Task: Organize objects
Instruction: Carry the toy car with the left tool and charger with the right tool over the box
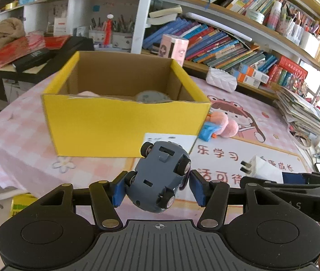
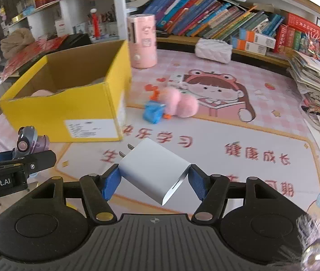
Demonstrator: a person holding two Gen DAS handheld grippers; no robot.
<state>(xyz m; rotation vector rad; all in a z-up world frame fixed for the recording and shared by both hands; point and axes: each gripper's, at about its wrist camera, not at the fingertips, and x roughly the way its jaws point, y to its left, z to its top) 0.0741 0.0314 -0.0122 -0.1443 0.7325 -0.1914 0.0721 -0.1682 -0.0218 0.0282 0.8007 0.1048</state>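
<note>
Left tool [image 1: 157, 185] clamped on upside-down toy car [image 1: 158, 178], near yellow box [image 1: 123, 122]. Right tool [image 2: 153, 180] clamped on white charger [image 2: 154, 169], above counter [image 2: 250, 117]. Risk: car gripped by wheels, could roll loose; charger held skewed, may slip short of box.

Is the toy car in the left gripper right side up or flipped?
Flipped. The toy car shows its underside and all four wheels to the left wrist camera, clamped between the left gripper's blue pads.
</note>
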